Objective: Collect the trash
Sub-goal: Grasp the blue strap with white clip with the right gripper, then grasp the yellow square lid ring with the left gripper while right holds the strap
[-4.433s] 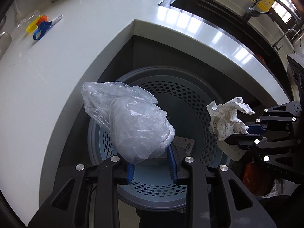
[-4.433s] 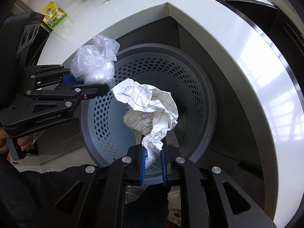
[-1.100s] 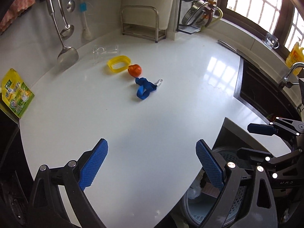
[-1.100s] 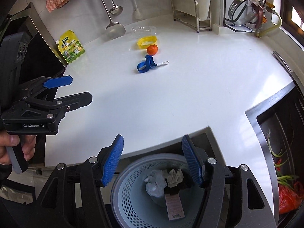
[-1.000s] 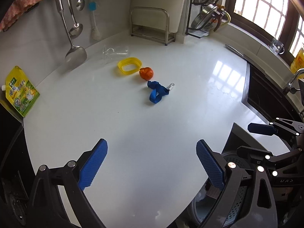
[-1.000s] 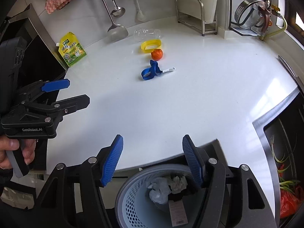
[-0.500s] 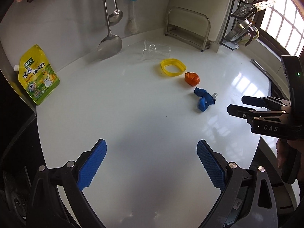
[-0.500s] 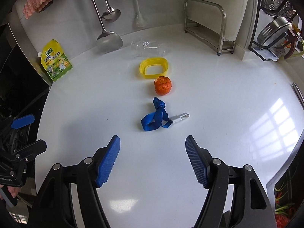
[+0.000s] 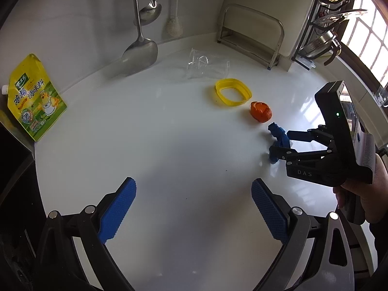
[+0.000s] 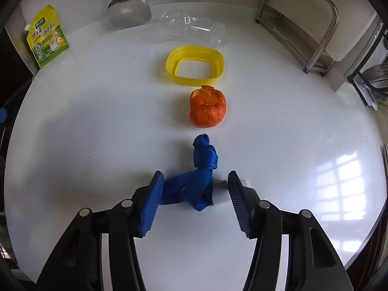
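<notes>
Right tool (image 10: 194, 194) has advanced to straddle blue strap (image 10: 194, 184)

Bare counter (image 10: 84, 133) L of strap (image 10: 196, 177); orange peel (image 10: 208, 109) just beyond.

Glossy white rounded countertop (image 9: 150, 145) w/ window glare; pale wall (image 9: 72, 19) behind, hung w/ steel ladles (image 9: 140, 51); steel wire rack (image 10: 312, 24) at back; multi-pane window (image 9: 368, 41) far right.
</notes>
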{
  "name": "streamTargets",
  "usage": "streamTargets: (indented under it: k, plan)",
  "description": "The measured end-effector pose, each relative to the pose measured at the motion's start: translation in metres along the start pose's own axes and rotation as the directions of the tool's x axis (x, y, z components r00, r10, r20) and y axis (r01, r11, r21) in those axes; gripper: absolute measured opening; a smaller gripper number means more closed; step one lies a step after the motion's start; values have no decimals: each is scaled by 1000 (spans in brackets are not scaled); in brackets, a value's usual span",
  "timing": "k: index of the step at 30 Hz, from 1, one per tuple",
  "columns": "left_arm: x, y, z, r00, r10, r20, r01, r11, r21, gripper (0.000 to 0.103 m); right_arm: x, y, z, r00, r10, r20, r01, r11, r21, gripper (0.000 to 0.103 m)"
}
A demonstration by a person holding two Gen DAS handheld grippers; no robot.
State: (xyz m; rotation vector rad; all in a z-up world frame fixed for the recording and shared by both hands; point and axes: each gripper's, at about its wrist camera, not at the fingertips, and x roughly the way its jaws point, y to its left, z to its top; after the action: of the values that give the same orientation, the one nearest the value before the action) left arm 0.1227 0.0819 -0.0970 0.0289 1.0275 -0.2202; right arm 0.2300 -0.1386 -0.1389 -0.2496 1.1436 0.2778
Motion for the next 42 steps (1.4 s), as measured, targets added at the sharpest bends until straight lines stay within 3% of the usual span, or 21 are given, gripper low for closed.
streamTargets:
  k: [2, 3, 11, 20, 25, 32, 36, 42]
  plan:
    - [6, -2, 6, 1000, -6, -2, 6, 1000, 4, 94, -1, -3, 1, 1000, 7, 8, -7, 1000, 14, 30]
    - [9, -4, 9, 1000, -9, -5, 9, 1000, 6, 94, -1, -6, 1, 1000, 23, 2, -23, 999, 26, 3]
    - [39, -24, 41, 999, -45, -12, 46, 999, 27, 94, -34, -38, -16, 993, 84, 81, -95, 986, 140, 3]
    - [85, -57, 111, 995, -94, -14, 94, 995, -15, 94, -81, -53, -50, 984, 98, 145, -127, 971, 202, 2]
    - [123, -76, 140, 997, -52, -54, 50, 998, -38, 94, -93, -61, -67, 985, 93, 144, -125, 966, 228, 3]
    - [173, -84, 144, 990, 49, -131, -55, 998, -39, 94, -113, -69, -82, 978, 102, 180, -147, 956, 254, 3]
    - [189, -84, 144, 985, 46, -165, -53, 998, -39, 81, -121, -73, -82, 975, 103, 197, -152, 954, 257, 3]
    - [190, -81, 150, 988, 47, -145, -54, 997, -51, 71, -129, -75, -88, 974, 110, 200, -160, 954, 254, 3]
